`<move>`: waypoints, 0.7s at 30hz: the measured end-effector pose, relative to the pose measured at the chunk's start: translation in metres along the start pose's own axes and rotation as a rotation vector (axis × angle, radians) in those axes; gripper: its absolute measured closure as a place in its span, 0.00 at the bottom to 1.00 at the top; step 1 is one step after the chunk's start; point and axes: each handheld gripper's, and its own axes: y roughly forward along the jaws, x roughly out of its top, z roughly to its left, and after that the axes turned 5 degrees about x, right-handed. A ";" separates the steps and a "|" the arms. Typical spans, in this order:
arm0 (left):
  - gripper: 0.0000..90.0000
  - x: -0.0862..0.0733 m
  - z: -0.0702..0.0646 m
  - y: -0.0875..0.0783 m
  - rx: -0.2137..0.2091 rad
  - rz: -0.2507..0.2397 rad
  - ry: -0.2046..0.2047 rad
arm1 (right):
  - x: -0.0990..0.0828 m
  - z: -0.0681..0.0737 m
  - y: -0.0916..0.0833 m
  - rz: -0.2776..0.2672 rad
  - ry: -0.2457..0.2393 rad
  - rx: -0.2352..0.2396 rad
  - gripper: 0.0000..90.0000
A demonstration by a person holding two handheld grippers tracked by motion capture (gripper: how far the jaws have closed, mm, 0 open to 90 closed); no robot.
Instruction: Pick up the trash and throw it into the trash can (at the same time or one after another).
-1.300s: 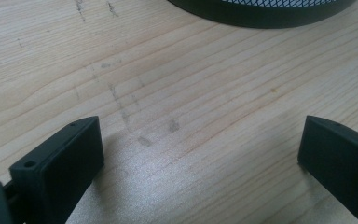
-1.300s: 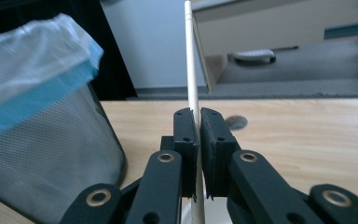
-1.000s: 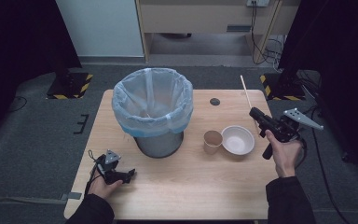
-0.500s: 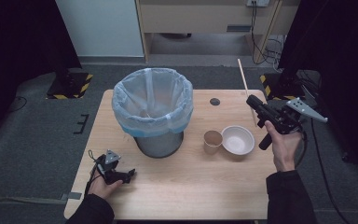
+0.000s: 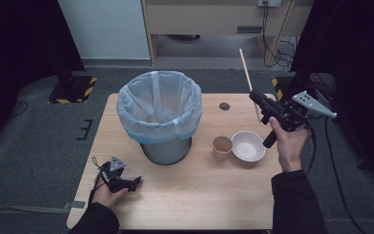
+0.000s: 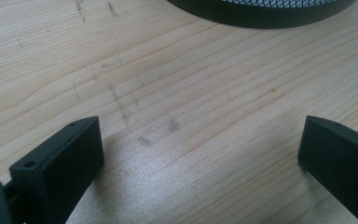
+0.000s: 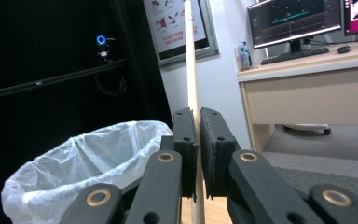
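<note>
A thin wooden stick (image 5: pixel 246 70) stands nearly upright, clamped between the jaws of my right gripper (image 5: pixel 254 96), which hangs above the table's right side. In the right gripper view the stick (image 7: pixel 189 56) rises from between the closed jaws of my right gripper (image 7: pixel 198 122). A waste bin lined with a pale plastic bag (image 5: pixel 159 109) stands mid-table, to the left of that gripper. My left gripper (image 5: pixel 135 182) rests on the table near the front left corner. Its jaws stand wide apart over bare wood in the left gripper view (image 6: pixel 200 154).
A brown paper cup (image 5: pixel 222 147) and a white bowl (image 5: pixel 248 146) sit side by side right of the bin, below my right hand. A small dark round spot (image 5: pixel 224 106) lies on the wooden table (image 5: pixel 199 200). The bin's dark base (image 6: pixel 261 9) is just ahead of my left gripper.
My right hand has lifted the stick higher and carried it slightly toward the bin. The left hand has kept still.
</note>
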 end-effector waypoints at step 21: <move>0.00 0.000 0.000 0.000 -0.001 0.002 0.001 | 0.023 0.038 0.043 -0.018 -0.043 0.091 0.95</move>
